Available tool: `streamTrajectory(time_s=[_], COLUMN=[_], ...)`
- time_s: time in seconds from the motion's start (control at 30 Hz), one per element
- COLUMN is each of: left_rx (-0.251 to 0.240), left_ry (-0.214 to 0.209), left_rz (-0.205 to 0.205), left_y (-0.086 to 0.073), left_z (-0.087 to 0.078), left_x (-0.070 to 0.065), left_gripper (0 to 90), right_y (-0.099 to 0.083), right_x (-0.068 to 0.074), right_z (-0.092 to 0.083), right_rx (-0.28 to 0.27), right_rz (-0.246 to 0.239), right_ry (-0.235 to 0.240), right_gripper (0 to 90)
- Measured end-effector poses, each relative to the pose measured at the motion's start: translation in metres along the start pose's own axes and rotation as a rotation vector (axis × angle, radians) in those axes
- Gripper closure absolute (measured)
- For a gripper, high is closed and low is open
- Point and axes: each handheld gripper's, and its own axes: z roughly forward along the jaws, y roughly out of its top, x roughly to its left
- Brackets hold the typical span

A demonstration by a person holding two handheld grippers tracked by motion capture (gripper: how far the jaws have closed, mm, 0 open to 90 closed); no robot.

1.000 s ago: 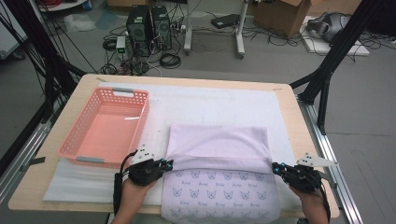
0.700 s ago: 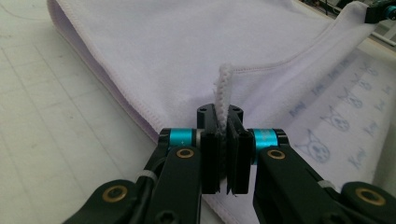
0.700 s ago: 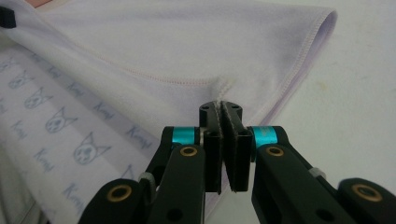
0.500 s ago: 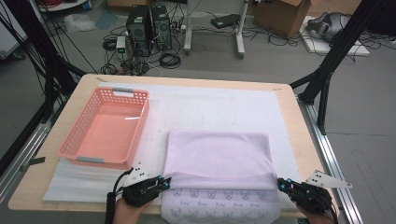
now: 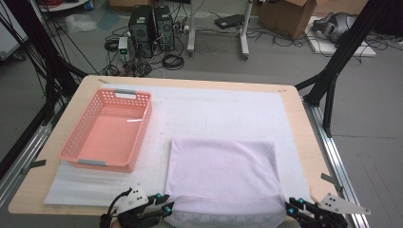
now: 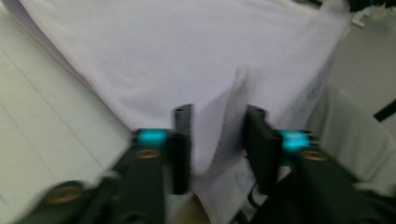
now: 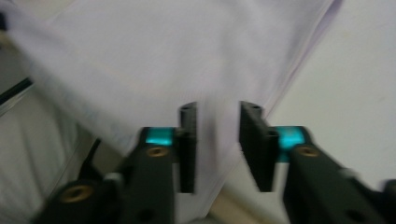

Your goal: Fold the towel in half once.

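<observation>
Cloth (image 5: 222,175): folded flat on the table's near half, right of the basket (image 5: 108,129).
Left gripper (image 6: 218,140): jaws just opening, released; cloth's edge stands loose between them.
Right gripper (image 7: 217,140): jaws just opening, released; cloth's corner lies between them.

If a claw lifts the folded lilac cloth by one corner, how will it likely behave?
Probably floppy: in the left gripper view a loose fold of the cloth buckles between the open left claw jaws. Likely light, since it lies thin and flat on the table. Its layers may well slide apart and unfold.
</observation>
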Motion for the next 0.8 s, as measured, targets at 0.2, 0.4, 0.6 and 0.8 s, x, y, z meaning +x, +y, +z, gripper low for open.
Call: streamTrajectory(time_s=[0.2, 0.4, 0.6, 0.8], left_rx=[-0.076, -0.07, -0.045, -0.011], left_ry=[0.052, 0.076, 0.113, 0.172], left_rz=[-0.023, -0.051, -0.076, -0.093], left_y=[0.033, 0.05, 0.057, 0.066], left_z=[0.02, 0.046, 0.071, 0.089], left_x=[0.04, 0.069, 0.088, 0.104], left_gripper=[44.6, 51.5, 54.4, 50.5], right_y=[0.031, 0.054, 0.08, 0.081], right_x=[-0.029, -0.056, -0.069, -0.091], right_z=[0.033, 0.081, 0.126, 0.152], right_rx=[-0.031, 0.018, 0.047, 0.071], right_rz=[-0.02, -0.027, -0.048, 0.015], right_ry=[-0.049, -0.065, -0.076, -0.134], right_gripper=[65.0, 78.4, 80.3, 78.8])
